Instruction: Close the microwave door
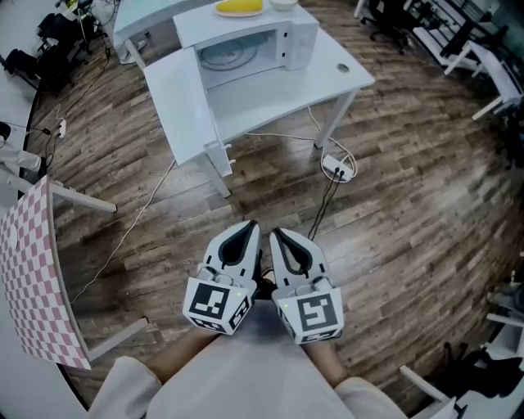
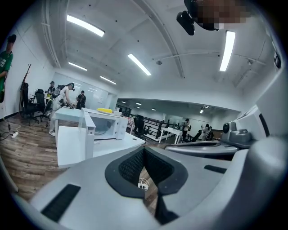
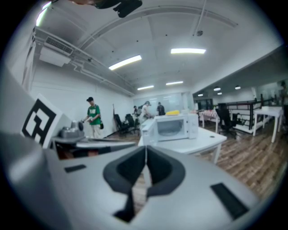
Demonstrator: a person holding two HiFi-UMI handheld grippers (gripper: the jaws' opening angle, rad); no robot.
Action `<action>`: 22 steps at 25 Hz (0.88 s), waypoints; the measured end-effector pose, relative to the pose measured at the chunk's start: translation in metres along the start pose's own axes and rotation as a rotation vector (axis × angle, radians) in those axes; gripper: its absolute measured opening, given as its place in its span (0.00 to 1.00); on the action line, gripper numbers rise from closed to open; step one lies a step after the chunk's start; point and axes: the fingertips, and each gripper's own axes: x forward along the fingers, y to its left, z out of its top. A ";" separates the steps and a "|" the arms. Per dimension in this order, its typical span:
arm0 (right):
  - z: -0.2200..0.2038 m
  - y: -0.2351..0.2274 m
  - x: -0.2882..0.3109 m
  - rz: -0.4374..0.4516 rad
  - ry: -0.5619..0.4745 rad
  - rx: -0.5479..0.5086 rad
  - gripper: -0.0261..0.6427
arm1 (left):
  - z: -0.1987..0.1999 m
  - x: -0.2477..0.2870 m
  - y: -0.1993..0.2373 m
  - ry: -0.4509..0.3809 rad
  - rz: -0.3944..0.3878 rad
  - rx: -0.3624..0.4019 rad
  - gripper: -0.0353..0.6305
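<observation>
A white microwave (image 1: 278,41) stands on a white table (image 1: 286,102) at the far side of the room, its cavity showing. Its door (image 3: 148,131) is swung open at the cavity's left. The left gripper view shows the door (image 2: 87,130) nearly edge-on beside the microwave (image 2: 108,126). My left gripper (image 1: 250,224) and right gripper (image 1: 277,232) hang side by side over the wooden floor, well short of the table. Both point toward it. The left gripper (image 2: 144,149) has its tips together with nothing held, and the right gripper (image 3: 145,148) stands the same.
A broad white panel (image 1: 180,106) stands at the table's left end. A yellow object (image 1: 239,7) lies on the microwave. A power strip (image 1: 338,168) with cables lies on the floor by the table leg. A checkered board (image 1: 33,278) is at the left. People (image 3: 92,117) stand far back.
</observation>
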 end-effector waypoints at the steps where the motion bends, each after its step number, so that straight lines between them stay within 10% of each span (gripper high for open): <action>1: 0.002 -0.002 0.005 0.003 0.002 -0.001 0.07 | 0.001 0.003 0.003 0.001 0.001 0.000 0.07; 22: 0.051 -0.037 0.142 0.065 0.025 -0.029 0.07 | 0.069 0.080 0.098 -0.035 0.014 0.023 0.07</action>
